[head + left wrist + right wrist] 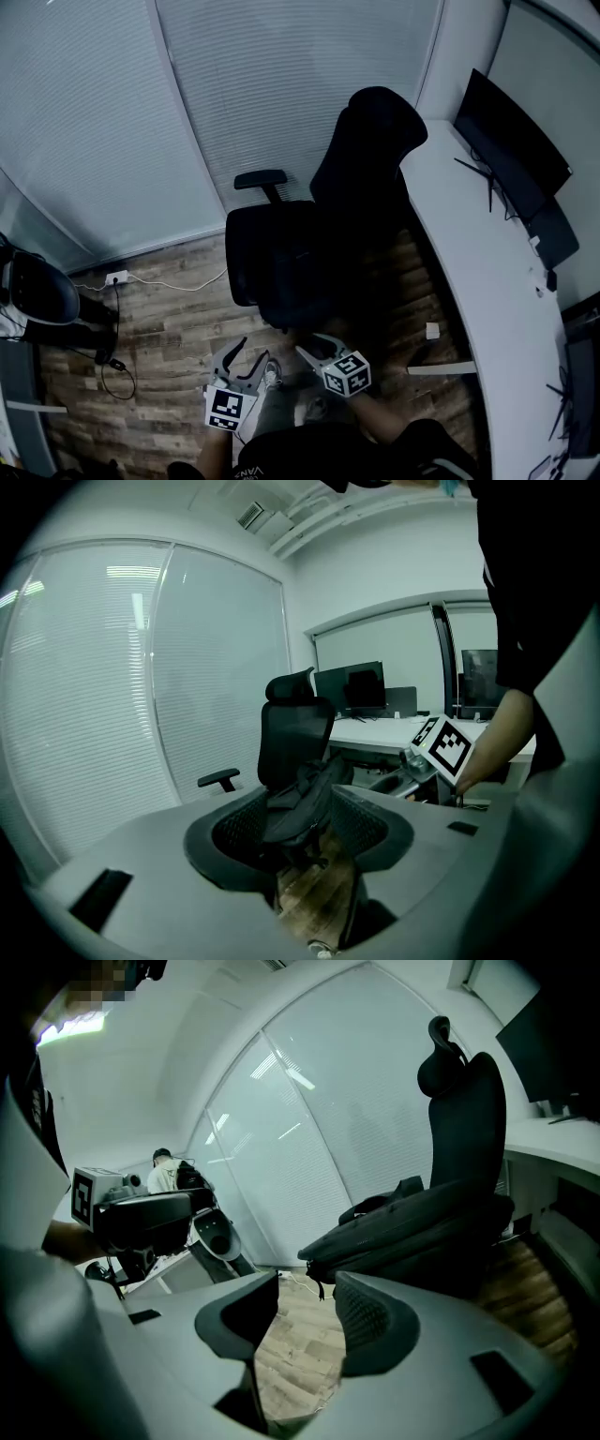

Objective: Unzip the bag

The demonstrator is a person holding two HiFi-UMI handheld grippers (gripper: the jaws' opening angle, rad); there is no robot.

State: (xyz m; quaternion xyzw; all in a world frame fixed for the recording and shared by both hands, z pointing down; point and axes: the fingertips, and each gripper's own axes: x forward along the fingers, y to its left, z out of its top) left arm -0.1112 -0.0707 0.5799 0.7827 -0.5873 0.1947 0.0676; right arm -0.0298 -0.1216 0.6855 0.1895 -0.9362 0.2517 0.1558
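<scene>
Two grippers sit low in the head view, your left gripper (pixel 251 354) and your right gripper (pixel 311 345) side by side, both aimed at the black office chair (pixel 281 253). From up there the seat is one dark mass and you cannot pick the bag out of it.

Your gripper views do show it. In the right gripper view the black bag (pixel 412 1227) lies flat across the chair seat, a short strap hanging off its near end; that gripper's jaws stand apart with only wooden floor (pixel 295 1354) in the gap. In the left gripper view the same bag appears end-on, slumped on the seat in front of the backrest. It lines up with the gap between the left jaws but lies well beyond them, so those jaws are apart too and hold nothing.

Only the head view shows the white desk (pixel 469 262) curving past the chair, the monitor (pixel 511 141) on it, and the power strip (pixel 117 277) with its cable on the floor by the blinds (pixel 187 112).
</scene>
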